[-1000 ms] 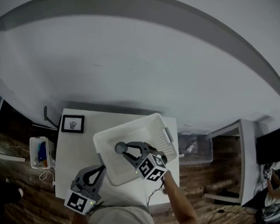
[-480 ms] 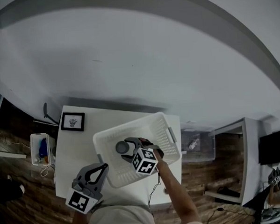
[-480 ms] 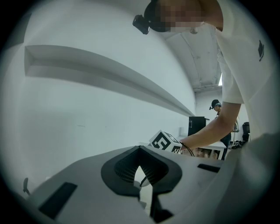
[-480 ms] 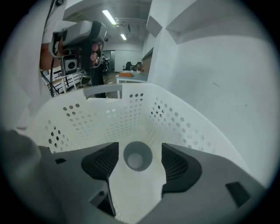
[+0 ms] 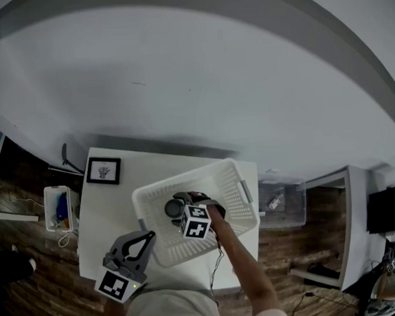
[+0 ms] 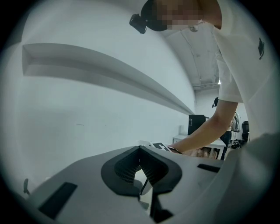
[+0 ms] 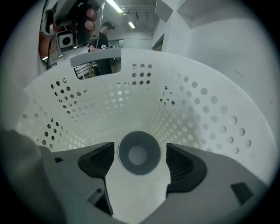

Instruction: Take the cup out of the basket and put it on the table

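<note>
Hovering at the near left of the table (image 5: 102, 212), the left gripper (image 5: 148, 237) seems to have its jaws together, holding nothing. To its right, the right gripper (image 7: 139, 151) points down into the white basket (image 7: 201, 109). Its jaws have just been opening wide and now flank the upright grey cup (image 7: 138, 154) without touching it.
</note>
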